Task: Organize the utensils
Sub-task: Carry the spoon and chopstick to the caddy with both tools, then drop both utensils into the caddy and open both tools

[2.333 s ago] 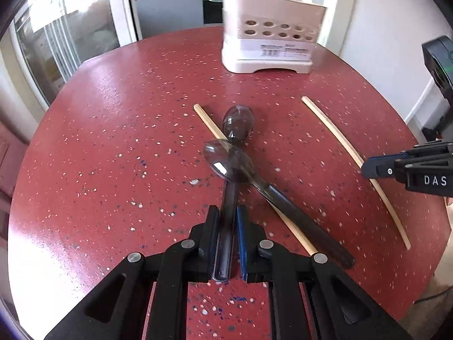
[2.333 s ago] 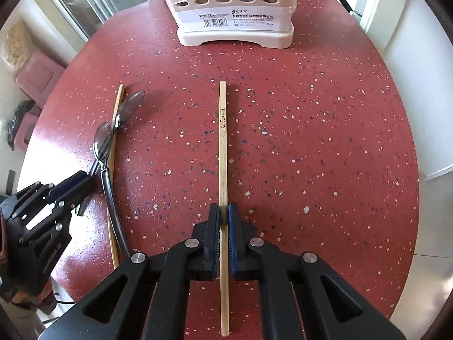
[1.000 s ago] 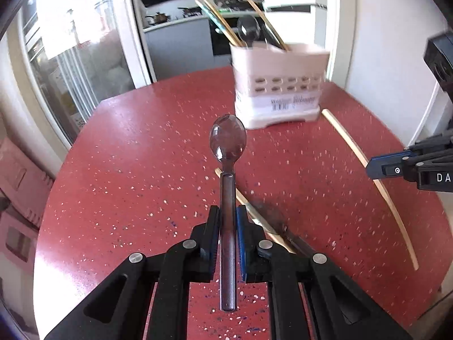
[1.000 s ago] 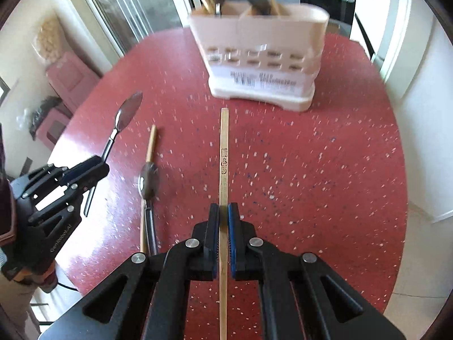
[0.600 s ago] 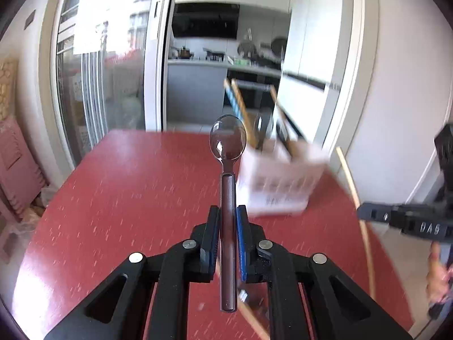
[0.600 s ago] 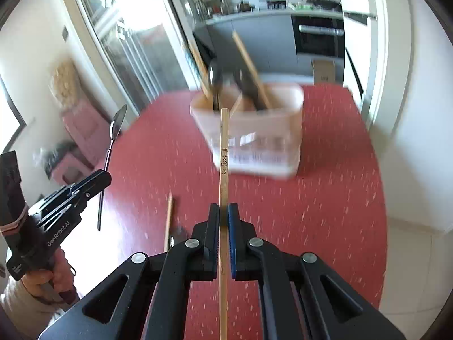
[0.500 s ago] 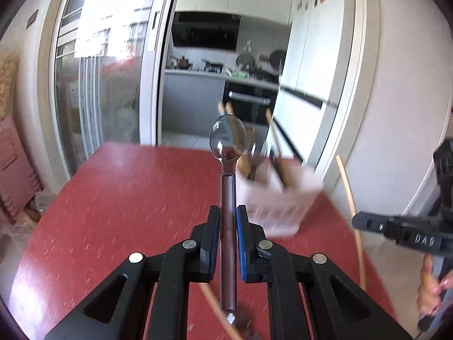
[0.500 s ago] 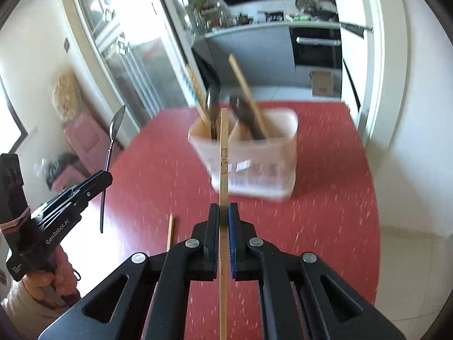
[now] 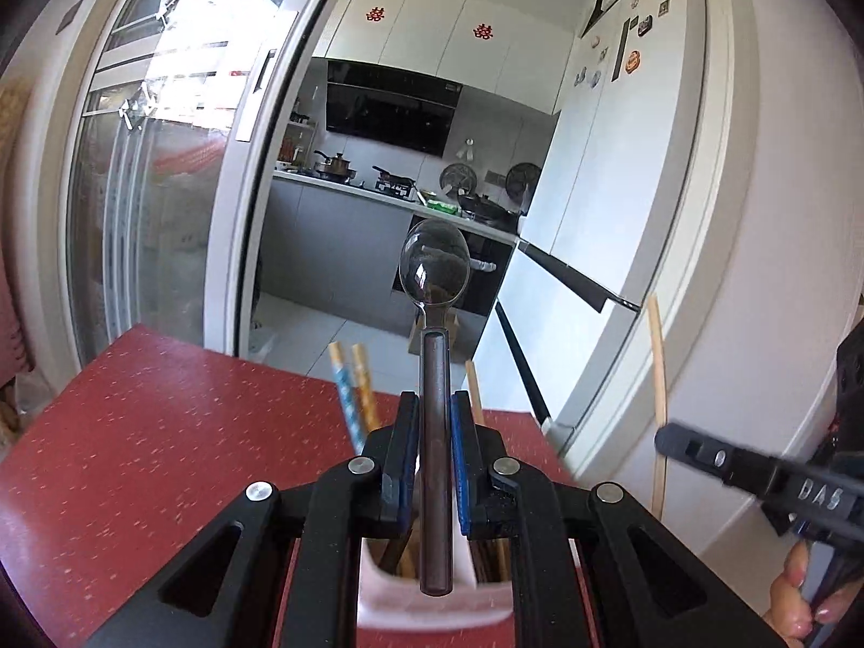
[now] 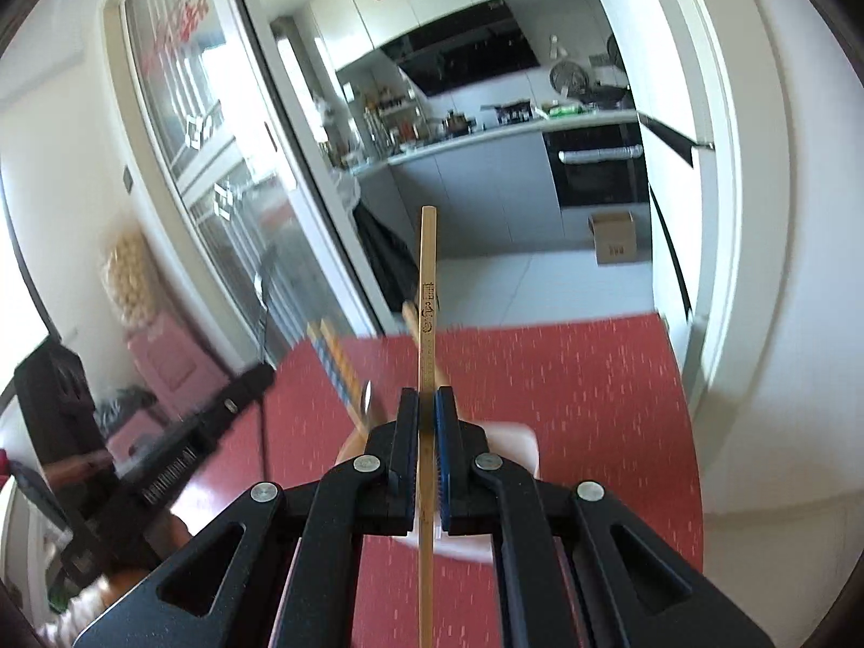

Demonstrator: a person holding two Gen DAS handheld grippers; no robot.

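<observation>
Spoon (image 9: 433, 291) sits pinched by its dark handle in the left gripper (image 9: 433, 448), bowl up and fwd, handle end hanging just over the open top of the white utensil holder (image 9: 432, 602) directly below the jaws. Chopstick (image 10: 426, 378) is clamped the same way in the right gripper (image 10: 426, 453), standing roughly upright, lower end running down past the jaws w/ the holder (image 10: 518, 448) just under and behind them. Holder already carries other pieces: patterned chopsticks (image 9: 351, 394) poking up left of the left gripper, plus wooden sticks to the right of it. Red speckled tabletop (image 9: 162, 432) spreads beneath both. Step in hand looks like the drop-in: both utensils lifted and lined up above the holder. Next move prob calls for lowering each piece straight down into a compartment, clear of what's already standing there, then opening the jaws. Which compartment each tip is over, can't tell; holder is blurred in both views.
</observation>
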